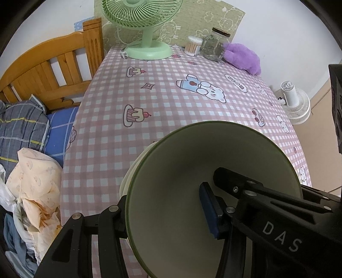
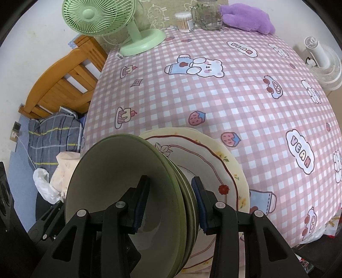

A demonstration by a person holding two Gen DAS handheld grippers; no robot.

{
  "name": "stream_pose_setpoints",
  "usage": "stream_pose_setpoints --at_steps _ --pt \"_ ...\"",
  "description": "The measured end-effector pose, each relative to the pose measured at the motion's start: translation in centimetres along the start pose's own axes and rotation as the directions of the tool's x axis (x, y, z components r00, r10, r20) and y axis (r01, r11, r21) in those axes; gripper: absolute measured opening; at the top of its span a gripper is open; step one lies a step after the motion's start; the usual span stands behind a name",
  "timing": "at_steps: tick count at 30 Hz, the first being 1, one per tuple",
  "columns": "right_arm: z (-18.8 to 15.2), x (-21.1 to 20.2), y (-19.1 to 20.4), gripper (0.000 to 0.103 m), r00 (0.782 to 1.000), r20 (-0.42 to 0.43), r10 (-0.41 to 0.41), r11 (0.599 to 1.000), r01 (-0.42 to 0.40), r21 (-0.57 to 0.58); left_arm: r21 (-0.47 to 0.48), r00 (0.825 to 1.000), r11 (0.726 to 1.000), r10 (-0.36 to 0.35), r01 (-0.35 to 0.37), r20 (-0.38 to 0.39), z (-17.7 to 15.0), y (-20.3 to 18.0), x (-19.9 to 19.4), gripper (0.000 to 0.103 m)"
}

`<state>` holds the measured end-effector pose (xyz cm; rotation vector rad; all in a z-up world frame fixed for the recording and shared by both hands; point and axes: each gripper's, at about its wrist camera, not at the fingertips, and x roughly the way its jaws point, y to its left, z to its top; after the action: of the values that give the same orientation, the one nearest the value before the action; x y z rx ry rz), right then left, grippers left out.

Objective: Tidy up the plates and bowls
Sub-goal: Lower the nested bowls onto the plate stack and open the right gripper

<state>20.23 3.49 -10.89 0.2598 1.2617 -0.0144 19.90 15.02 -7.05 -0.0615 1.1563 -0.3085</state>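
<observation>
Black right gripper [image 2: 171,205] fills the bottom of its view, jaws clamped across the rims of nested green bowls [image 2: 128,192], one blue pad inside, one outside. Left gripper [image 1: 166,216] clamps the opposite rim of the same stack the same way. Bowls hang tilted just above floral plates [image 2: 215,162], which sit at the near edge of the checked table [image 2: 235,96], at five o'clock from the green fan [image 2: 100,17]. Judging by this, stacking is under way: bowls go onto the plates. Next move calls for levelling, lowering centred, then spreading both jaws.
</observation>
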Motion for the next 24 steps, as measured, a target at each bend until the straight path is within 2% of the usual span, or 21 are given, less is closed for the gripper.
stream_pose_setpoints --at_steps 8,13,15,18,19,20,24 --pt "-0.6 -0.1 0.3 0.045 1.0 0.016 -0.024 1.0 0.024 -0.012 0.027 1.0 1.0 0.005 -0.005 0.005 -0.1 -0.3 -0.1 0.053" --pt "-0.9 -0.2 -0.3 0.046 1.0 0.02 -0.019 1.0 0.018 0.022 0.059 1.0 0.998 0.002 -0.002 0.003 -0.1 -0.6 0.0 0.053" --pt "-1.1 -0.3 -0.3 0.047 0.999 0.029 -0.046 0.999 0.045 0.023 0.048 1.0 0.999 -0.015 0.015 -0.008 -0.5 -0.6 0.1 0.058" --pt "-1.2 -0.5 -0.6 0.058 0.995 0.046 -0.087 0.996 0.086 0.027 0.039 1.0 0.999 -0.015 0.015 -0.003 -0.6 -0.5 0.1 0.068" --pt "-1.3 -0.5 -0.8 0.066 0.993 0.053 -0.102 0.994 0.1 0.031 0.042 1.0 0.999 -0.018 0.018 -0.001 -0.7 -0.6 0.1 0.076" --pt "-1.4 -0.5 -1.0 0.073 0.992 0.055 -0.115 0.993 0.113 0.034 0.045 1.0 0.999 -0.01 0.01 0.004 -0.8 -0.7 0.1 0.077" --pt "-1.5 -0.6 -1.2 0.076 0.989 0.064 -0.13 0.991 0.129 0.02 0.04 1.0 0.999 0.006 -0.007 0.008 -0.9 -0.7 0.1 0.081"
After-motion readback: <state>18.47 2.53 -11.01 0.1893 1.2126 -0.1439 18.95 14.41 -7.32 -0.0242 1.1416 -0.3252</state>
